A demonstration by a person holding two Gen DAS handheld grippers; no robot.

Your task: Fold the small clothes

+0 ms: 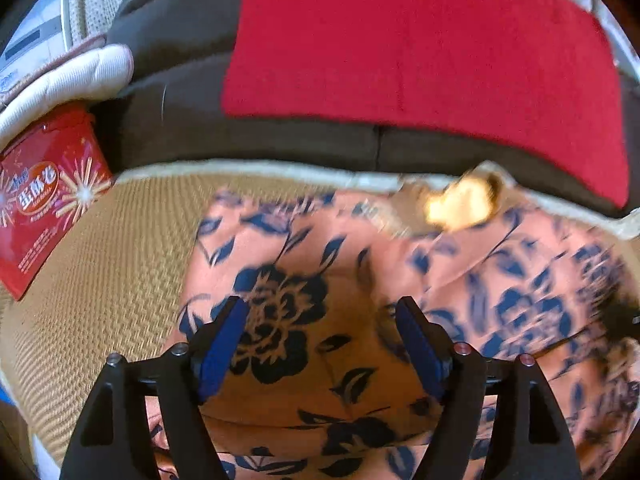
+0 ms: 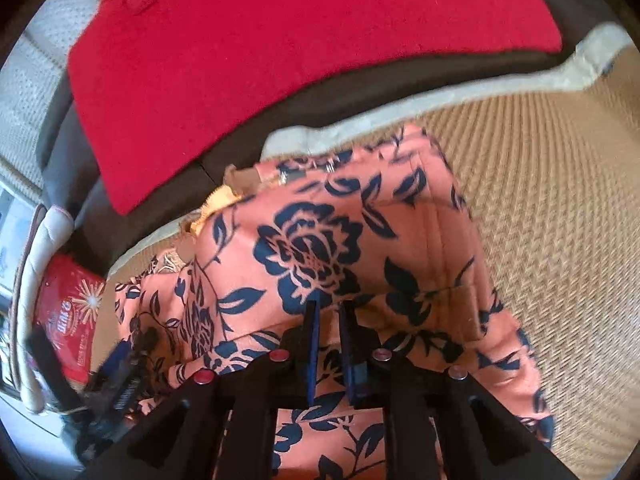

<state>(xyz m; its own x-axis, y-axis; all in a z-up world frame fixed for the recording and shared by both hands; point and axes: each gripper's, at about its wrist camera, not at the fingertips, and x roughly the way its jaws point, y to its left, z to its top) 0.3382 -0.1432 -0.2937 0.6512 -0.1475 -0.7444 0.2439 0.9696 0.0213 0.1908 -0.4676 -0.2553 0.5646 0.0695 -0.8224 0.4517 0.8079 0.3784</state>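
Note:
An orange garment with a dark blue flower print (image 1: 340, 304) lies on a woven straw mat (image 1: 100, 280). My left gripper (image 1: 322, 312) is open just above the cloth, its blue pads wide apart and empty. In the right wrist view the garment (image 2: 320, 248) is partly lifted and draped in folds. My right gripper (image 2: 330, 306) is nearly shut, its blue pads pinching a fold of the garment. A blurred dark shape at the far left of that view (image 2: 116, 372) looks like my left gripper.
A red towel (image 1: 420, 48) lies on a dark brown cushion (image 1: 192, 80) behind the mat. A red snack box (image 1: 44, 196) and a white padded item (image 1: 68, 80) sit at the left. The mat (image 2: 560, 200) stretches to the right.

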